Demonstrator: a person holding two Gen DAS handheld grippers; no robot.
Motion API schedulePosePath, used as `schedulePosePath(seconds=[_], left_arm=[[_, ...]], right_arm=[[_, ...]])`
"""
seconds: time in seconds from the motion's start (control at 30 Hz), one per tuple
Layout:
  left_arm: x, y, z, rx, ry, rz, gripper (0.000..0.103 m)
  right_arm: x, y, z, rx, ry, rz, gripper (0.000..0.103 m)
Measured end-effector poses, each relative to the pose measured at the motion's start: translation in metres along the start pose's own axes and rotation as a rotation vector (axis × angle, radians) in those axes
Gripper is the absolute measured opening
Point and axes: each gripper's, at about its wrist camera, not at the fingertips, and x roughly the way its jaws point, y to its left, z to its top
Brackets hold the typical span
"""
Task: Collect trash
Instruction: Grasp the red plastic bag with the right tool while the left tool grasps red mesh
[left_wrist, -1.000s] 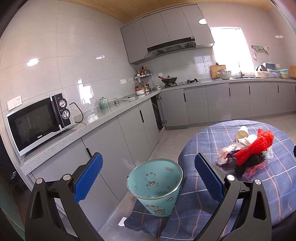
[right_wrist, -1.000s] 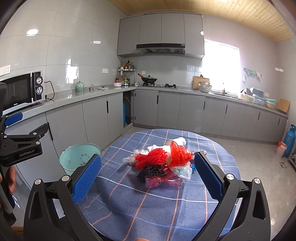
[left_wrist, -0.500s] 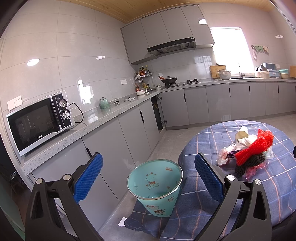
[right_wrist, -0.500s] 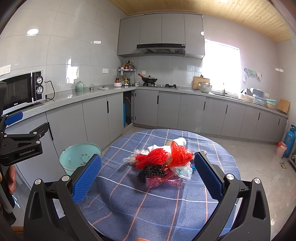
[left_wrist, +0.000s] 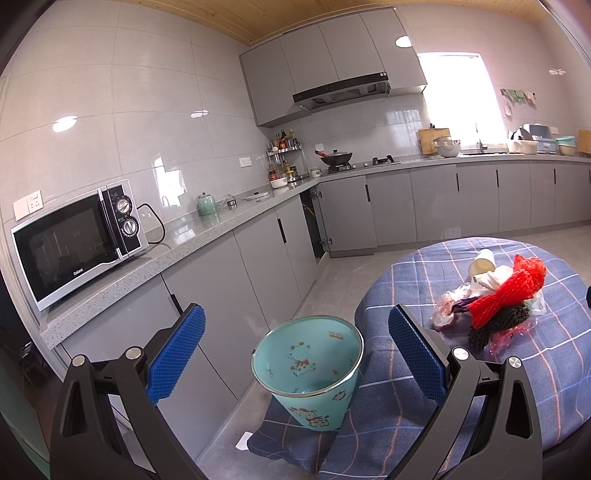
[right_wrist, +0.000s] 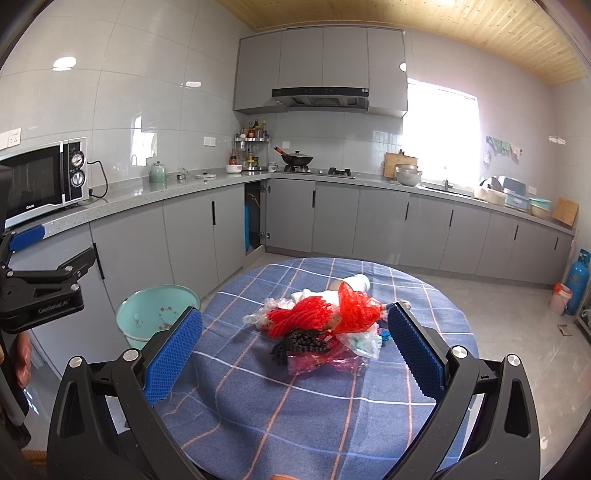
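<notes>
Grey kitchen, L-shaped run of flat-front cabinets (right_wrist: 336, 218) under a speckled countertop (left_wrist: 207, 236), white wall tiles, wooden plank ceiling. On the counter at far left, a black-and-silver microwave (left_wrist: 74, 240); further along, a pale green kettle (left_wrist: 207, 204), a spice rack (right_wrist: 252, 147) in the corner, a wok (right_wrist: 297, 159) on the hob beneath the range hood (right_wrist: 320, 96). Bright window (right_wrist: 439, 125) above the sink side. In the foreground, a round table (right_wrist: 295, 398) draped in a blue plaid cloth with thin pink and white lines. Near the middle of that cloth, a heap of trash (right_wrist: 325, 328): red foam netting (right_wrist: 303, 319), black netting (right_wrist: 301, 343), crumpled clear and pink plastic wrap (right_wrist: 325, 360), and a white paper cup (right_wrist: 351, 283) lying on its side at the far edge of the heap. Just beside the table's left rim, on the floor, a turquoise wastebasket (left_wrist: 310, 369) with cartoon prints, upright, mouth open. Left gripper (left_wrist: 295, 350) held above the basket, blue-padded fingers spread wide apart, clamped on nothing. Right gripper (right_wrist: 293, 350) low over the table's near half, aimed at the heap, fingers likewise spread wide, touching none of it. Blue gas cylinder (right_wrist: 576, 280) on the floor at far right.
</notes>
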Motion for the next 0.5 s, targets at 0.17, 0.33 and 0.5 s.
schedulePosePath(seconds=[0.17,0.33,0.5], left_arm=[[0.012,-0.012,-0.002,0.019,-0.001,-0.021,0.098],[0.041,-0.032,-0.007,0.039,0.027,-0.038,0.098],[0.073,-0.063,-0.011,0.054,0.058,-0.082,0.098]], right_arm=[[0.012,-0.032,0.005,0.039,-0.015,-0.074,0.099],[0.042,-0.074,-0.003,0.097,0.021,-0.149,0.099],[0.072,-0.093,-0.018,0.124,0.06,-0.171,0.099]])
